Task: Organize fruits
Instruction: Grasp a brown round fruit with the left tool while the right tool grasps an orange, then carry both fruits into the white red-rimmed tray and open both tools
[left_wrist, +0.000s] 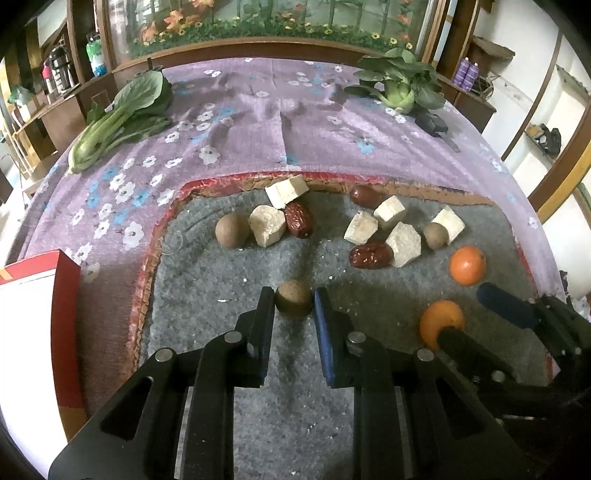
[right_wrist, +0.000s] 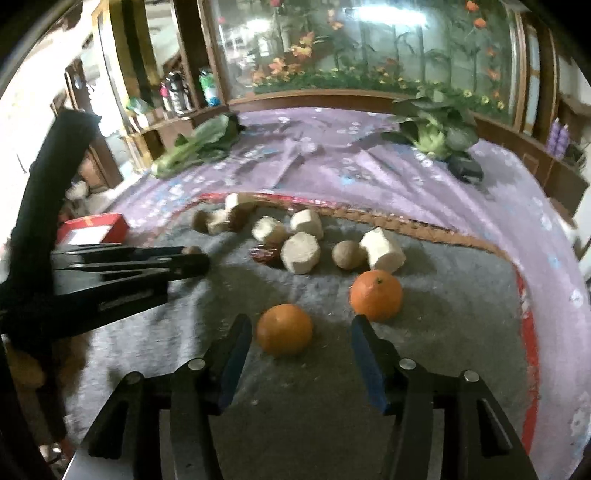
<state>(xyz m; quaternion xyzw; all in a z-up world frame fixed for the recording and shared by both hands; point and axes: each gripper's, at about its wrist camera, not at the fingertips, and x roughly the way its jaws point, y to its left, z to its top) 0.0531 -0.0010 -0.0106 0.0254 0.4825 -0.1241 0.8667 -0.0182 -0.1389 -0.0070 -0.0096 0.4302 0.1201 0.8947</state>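
Red box (left_wrist: 55, 295): at the far left edge of the left wrist view, on the purple flowered cloth (left_wrist: 258, 122), beside the grey mat (left_wrist: 221, 280).
Leafy green (left_wrist: 118, 118): lies on the cloth at the back left, well apart from the fruit.
Grey mat: red-edged, spread over the cloth; all the fruit and pale chunks rest on it.
Left group: a brown round fruit (left_wrist: 232, 230), a pale chunk (left_wrist: 267, 225) touching it, a red date (left_wrist: 300, 219) just beside, and another chunk (left_wrist: 286, 191) behind them at the mat's edge.
Left gripper (left_wrist: 294, 301): jaws drawn in narrow, pads pressing both sides of a small brown ball (left_wrist: 294, 303) that sits on the mat.
Middle group: a second red date (left_wrist: 371, 255) touching a pale chunk (left_wrist: 403, 244), with more chunks and a third date (left_wrist: 364, 195) behind.
Small brown fruit (right_wrist: 348, 254): between two pale chunks, behind the oranges.
Near orange (right_wrist: 284, 329): on the mat, between the right gripper's fingers but touched by neither in the right wrist view.
Right gripper (right_wrist: 301, 332): jaws standing wide, nothing gripped, tips low over the mat.
Far orange (right_wrist: 376, 295): just beyond the right-hand finger tip, near the other orange yet apart from it.
Bok choy (right_wrist: 432, 133): at the back right on the cloth, with a dark object (right_wrist: 464, 168) just in front of it.
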